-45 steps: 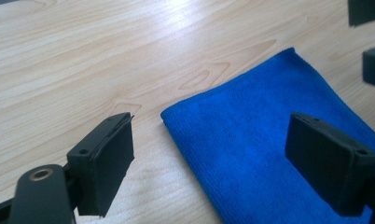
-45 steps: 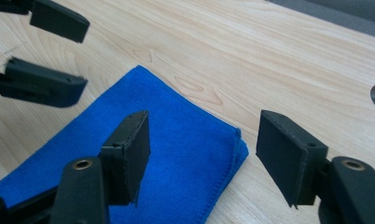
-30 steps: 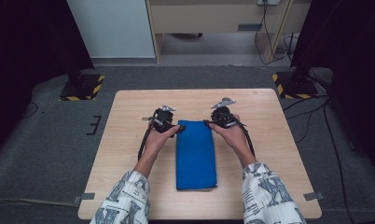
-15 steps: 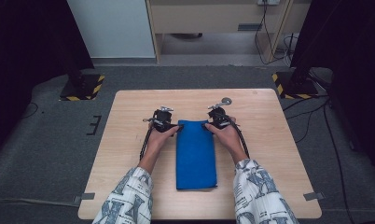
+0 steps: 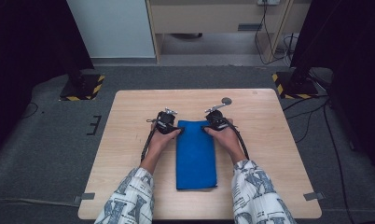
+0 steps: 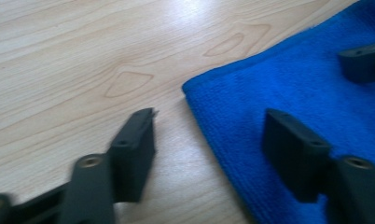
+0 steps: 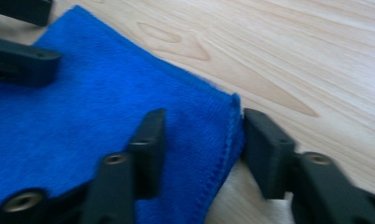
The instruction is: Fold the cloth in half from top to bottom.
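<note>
Along the left edge of the table (image 5: 129,154) we have a broad strip of bare wood, and no object stands between that edge and our left gripper (image 5: 168,125), so there is free room to move on that side. This gripper sits just off the far left corner of the blue towel (image 5: 196,156). Its jaws have just been closing, yet they stand apart: in the left gripper view one jaw rests over bare wood, the other over the cloth, and the towel's left hem runs between them without being pinched.

The folded towel lies in the middle of the table, its long sides running from us toward the far edge, its near end short of the near edge.

At the towel's far right corner our right gripper (image 5: 216,122) has also just been closing. In the right gripper view one jaw lies on the cloth and the other touches the hem; we cannot tell if they pinch it. Beyond it, open wood reaches the right edge.
</note>
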{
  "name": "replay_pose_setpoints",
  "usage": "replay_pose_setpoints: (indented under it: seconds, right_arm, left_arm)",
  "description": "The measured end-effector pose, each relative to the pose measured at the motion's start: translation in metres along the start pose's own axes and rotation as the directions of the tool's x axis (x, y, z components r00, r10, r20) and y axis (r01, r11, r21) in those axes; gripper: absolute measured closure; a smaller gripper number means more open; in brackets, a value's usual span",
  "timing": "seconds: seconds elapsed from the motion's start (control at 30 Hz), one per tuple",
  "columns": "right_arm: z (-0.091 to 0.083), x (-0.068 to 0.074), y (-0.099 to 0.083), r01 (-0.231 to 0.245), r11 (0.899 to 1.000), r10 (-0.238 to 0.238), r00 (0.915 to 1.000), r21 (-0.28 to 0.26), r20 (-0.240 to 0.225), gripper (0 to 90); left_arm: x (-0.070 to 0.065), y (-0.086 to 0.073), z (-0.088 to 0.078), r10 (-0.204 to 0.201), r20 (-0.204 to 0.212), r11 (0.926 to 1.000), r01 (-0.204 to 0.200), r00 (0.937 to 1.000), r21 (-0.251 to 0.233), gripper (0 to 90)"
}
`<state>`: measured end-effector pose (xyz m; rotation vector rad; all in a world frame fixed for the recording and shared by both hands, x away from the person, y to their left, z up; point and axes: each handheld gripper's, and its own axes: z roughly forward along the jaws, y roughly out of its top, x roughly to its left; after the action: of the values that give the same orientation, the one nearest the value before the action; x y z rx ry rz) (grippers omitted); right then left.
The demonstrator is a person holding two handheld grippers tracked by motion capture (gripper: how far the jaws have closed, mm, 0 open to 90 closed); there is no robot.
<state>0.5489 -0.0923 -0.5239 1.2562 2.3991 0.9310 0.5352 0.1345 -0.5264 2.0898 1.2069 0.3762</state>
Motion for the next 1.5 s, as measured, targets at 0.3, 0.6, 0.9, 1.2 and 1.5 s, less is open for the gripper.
replay_pose_setpoints:
  seconds: [0.3,0.6,0.9,1.2,1.5]
  right_arm:
    - [-0.001,0.01,-0.002,0.026,1.0,-0.027,0.999,-0.014,-0.036,85.1]
    - [-0.016,0.017,0.0,0.03,0.998,-0.032,0.9987,-0.062,-0.039,86.0]
    - [-0.036,0.025,0.003,0.047,0.993,-0.052,0.9977,-0.105,-0.043,86.0]
    - [-0.049,0.026,0.007,0.043,0.99,-0.05,0.9977,-0.137,-0.047,86.1]
    - [-0.053,0.022,0.005,0.029,0.988,-0.037,0.998,-0.149,-0.052,86.1]
  left_arm:
    - [-0.01,-0.001,-0.001,0.016,0.055,0.9998,-0.016,0.9983,0.009,72.0]
    - [-0.014,-0.001,-0.008,0.009,0.072,0.9997,-0.008,0.9974,-0.023,83.8]
    - [-0.022,0.003,-0.027,0.02,0.065,0.9968,-0.015,0.9977,-0.078,85.0]
    - [-0.019,0.006,-0.04,0.005,0.078,0.9936,0.004,0.9969,-0.113,85.8]
    - [-0.018,0.008,-0.043,0.001,0.077,0.9923,0.009,0.997,-0.123,86.3]
